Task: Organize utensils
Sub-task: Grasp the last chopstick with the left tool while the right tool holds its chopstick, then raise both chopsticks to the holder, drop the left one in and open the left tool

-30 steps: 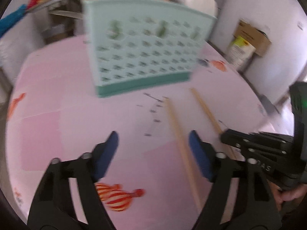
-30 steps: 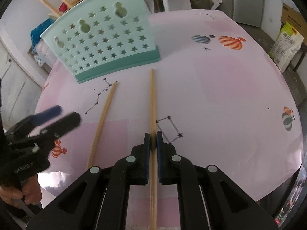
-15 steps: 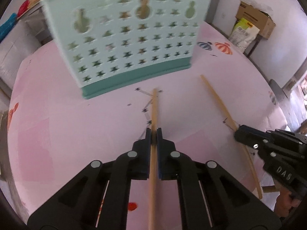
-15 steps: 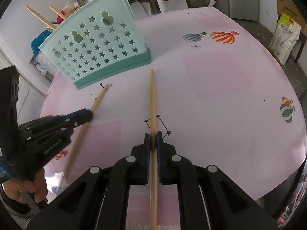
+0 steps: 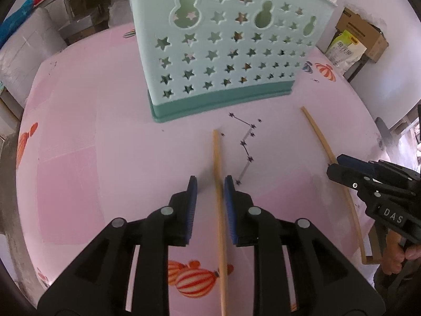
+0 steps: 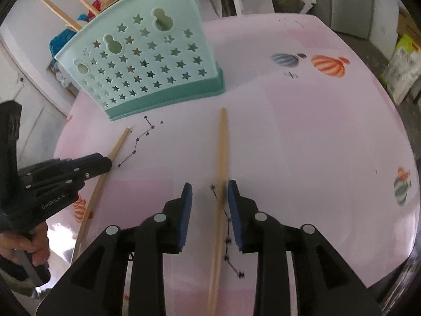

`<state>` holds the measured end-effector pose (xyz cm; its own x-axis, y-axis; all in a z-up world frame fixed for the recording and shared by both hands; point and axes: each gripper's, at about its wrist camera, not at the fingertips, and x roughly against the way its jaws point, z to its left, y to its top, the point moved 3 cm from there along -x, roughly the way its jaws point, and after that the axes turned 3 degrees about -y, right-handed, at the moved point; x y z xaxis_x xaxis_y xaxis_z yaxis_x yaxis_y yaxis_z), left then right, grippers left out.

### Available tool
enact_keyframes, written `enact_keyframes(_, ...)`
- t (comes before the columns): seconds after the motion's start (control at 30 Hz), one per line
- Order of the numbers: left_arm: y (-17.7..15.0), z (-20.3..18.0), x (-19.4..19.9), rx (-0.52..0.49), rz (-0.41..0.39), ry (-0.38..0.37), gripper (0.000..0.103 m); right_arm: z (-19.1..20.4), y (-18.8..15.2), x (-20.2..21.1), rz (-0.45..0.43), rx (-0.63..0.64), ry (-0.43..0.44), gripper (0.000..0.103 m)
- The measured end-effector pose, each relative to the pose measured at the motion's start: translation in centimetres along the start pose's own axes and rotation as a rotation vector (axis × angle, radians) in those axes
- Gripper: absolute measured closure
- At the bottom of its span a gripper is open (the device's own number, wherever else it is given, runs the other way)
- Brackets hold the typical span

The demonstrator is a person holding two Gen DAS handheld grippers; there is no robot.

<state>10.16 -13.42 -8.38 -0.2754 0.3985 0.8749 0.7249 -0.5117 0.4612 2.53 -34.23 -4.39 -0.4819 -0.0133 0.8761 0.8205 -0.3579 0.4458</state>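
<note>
Pink balloon-print tablecloth (image 5: pixel 105 144); teal star-cut utensil basket (image 5: pixel 223 52) upright at far side; cardboard box (image 5: pixel 363 34) by white wall. Left gripper (image 5: pixel 210 181) apart astride left chopstick (image 5: pixel 219 210); right gripper (image 6: pixel 209 188) apart, right chopstick (image 6: pixel 219 197) touching one pad.

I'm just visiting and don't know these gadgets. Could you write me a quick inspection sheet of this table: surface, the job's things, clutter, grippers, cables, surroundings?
Surface: pink tablecloth printed with balloons and star lines.
Job's things: mint utensil basket upright, chopsticks already inside; left chopstick and right chopstick lying flat on the cloth.
Clutter: nothing seen on the table.
Grippers: left gripper open, straddling the left chopstick; right gripper open, the right chopstick against one pad.
Cables: nothing seen.
Surroundings: cardboard box and printed sack by the wall.
</note>
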Motion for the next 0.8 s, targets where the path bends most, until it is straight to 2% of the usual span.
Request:
enact_keyframes(0.2,1.6,-0.8,-1.3,-0.046,0.012,0.051,0.084,0.7,1.7,-1.0,-0.003,0.027,-0.046,0.076)
enact_keyframes(0.27,1.9,-1.0,-1.5,-0.060,0.009,0.073,0.087,0.8,2.1,-1.2,-0.008,0.033,-0.068,0.083)
enact_keyframes(0.37,2.4,-1.1,-1.7,-0.063,0.000,0.093,0.097,0.5,2.7,-1.5,-0.015,0.022,-0.080,0.094)
enact_keyframes(0.53,2.9,-0.5,-1.3,-0.023,-0.004,0.064,0.099,-0.6,2.9,-1.4,-0.015,-0.043,-0.039,0.097)
enact_keyframes(0.7,3.4,-0.8,1.7,-0.018,-0.089,0.021,0.099,-0.5,3.0,0.4,-0.071,-0.066,-0.006,0.097)
enact_keyframes(0.8,3.8,-0.8,4.3,-0.012,-0.155,-0.016,0.099,-0.4,3.0,2.4,-0.122,-0.082,0.043,0.097)
